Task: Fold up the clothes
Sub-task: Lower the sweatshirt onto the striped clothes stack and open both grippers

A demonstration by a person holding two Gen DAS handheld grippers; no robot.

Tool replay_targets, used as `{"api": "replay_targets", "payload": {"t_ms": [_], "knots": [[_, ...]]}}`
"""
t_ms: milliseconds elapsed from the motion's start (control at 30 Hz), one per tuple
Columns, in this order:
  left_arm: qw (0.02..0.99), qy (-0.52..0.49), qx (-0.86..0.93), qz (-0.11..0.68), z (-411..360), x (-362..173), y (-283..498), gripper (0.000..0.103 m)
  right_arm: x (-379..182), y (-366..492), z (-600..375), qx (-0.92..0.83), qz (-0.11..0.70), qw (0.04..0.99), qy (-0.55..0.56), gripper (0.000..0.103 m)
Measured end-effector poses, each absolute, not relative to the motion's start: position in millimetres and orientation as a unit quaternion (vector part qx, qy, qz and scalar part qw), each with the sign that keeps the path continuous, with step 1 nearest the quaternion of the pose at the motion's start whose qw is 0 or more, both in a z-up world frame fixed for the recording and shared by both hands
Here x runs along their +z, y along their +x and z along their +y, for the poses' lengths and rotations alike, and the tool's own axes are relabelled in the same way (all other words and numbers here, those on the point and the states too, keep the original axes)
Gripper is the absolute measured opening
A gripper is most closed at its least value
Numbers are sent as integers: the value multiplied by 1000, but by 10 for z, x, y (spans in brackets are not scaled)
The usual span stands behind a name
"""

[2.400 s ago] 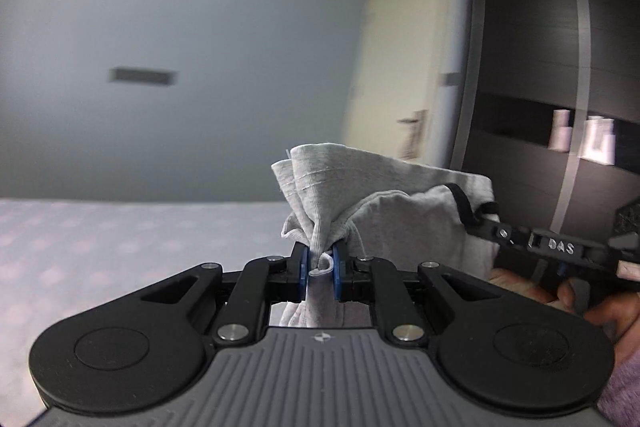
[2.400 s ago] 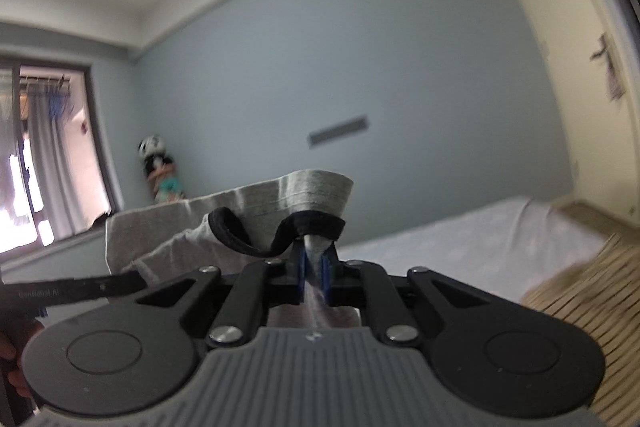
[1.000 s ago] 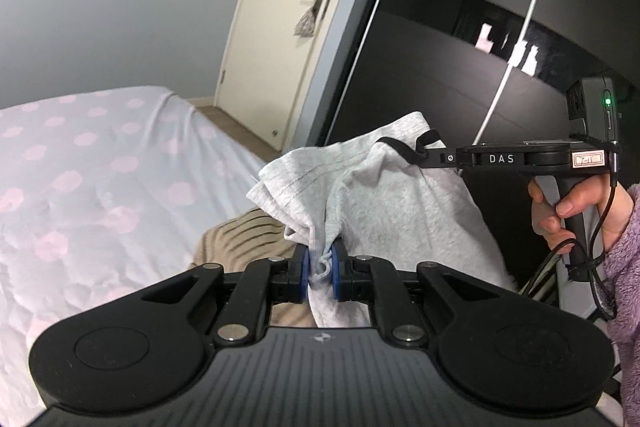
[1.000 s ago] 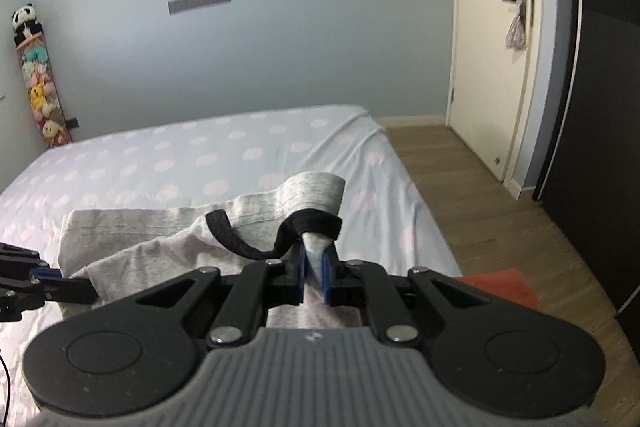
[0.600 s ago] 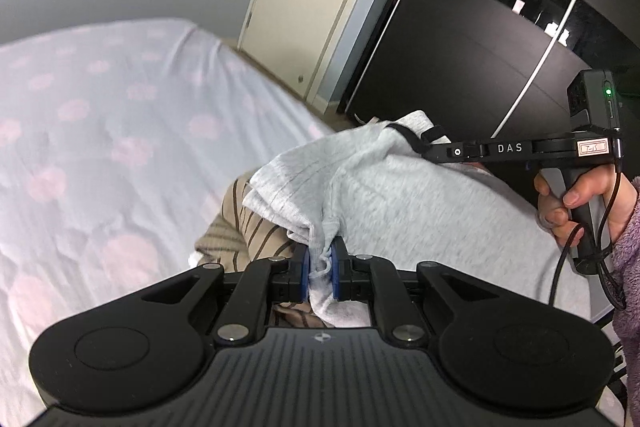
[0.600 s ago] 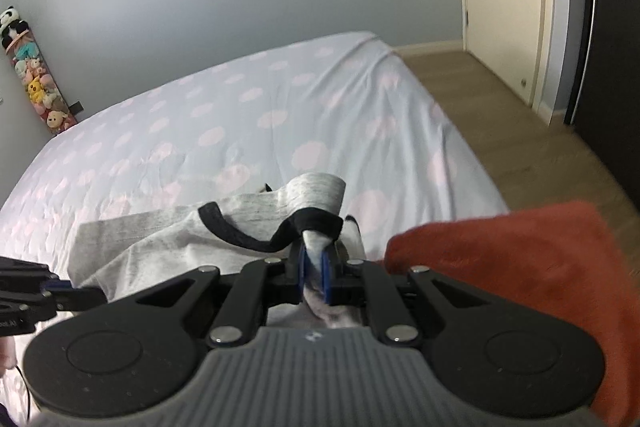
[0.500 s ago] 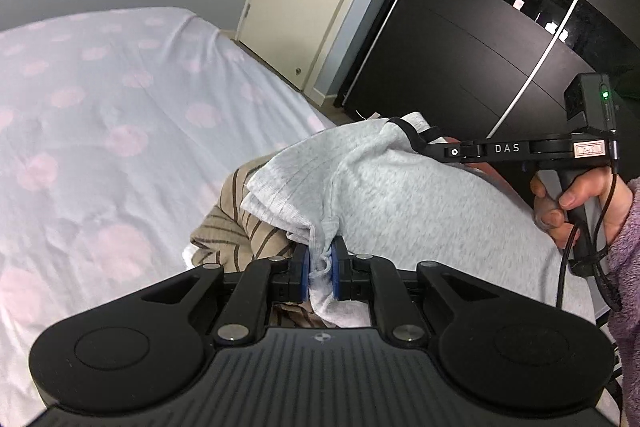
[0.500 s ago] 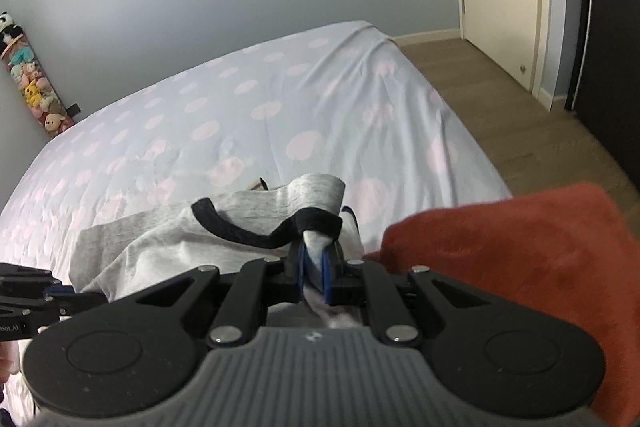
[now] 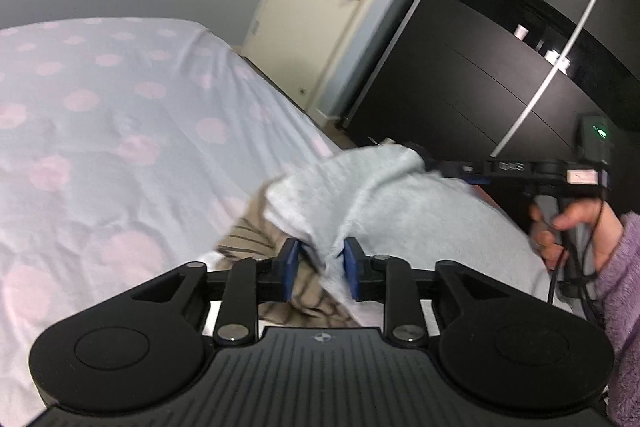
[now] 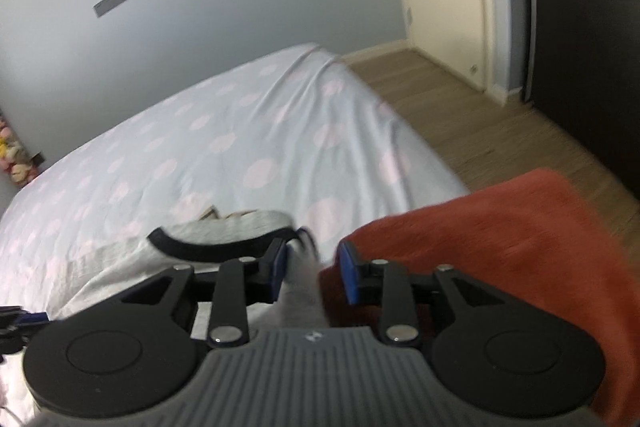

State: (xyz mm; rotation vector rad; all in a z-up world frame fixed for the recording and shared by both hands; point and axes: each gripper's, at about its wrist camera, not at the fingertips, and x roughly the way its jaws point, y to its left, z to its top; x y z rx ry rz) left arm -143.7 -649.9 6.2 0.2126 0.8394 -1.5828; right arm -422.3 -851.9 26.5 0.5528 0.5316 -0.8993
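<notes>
1. The left gripper (image 9: pixel 318 269) has just been opening; its fingers stand apart, with a fold of the grey shirt (image 9: pixel 400 203) loose between them.
2. The right gripper (image 10: pixel 312 273) has also just opened over the same shirt.
3. The shirt now lies on the striped garment (image 9: pixel 256 239) on the bed (image 9: pixel 120 131), beside the red cloth (image 10: pixel 500 243).
4. I judge it is released onto the pile.

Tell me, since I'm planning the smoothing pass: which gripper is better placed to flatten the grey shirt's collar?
Probably right. The right gripper, jaws just opened, sits directly at the black collar of the grey shirt. The left gripper, also just opened, straddles a bunched edge farther away.
</notes>
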Motion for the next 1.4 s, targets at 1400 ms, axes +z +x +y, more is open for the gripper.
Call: {"api": "replay_targets", "payload": {"t_ms": [1400], "knots": [[627,169,-710,272,-6644,386,-1895,23,663,-4123,-7613,-375,239,878,175,10]]}}
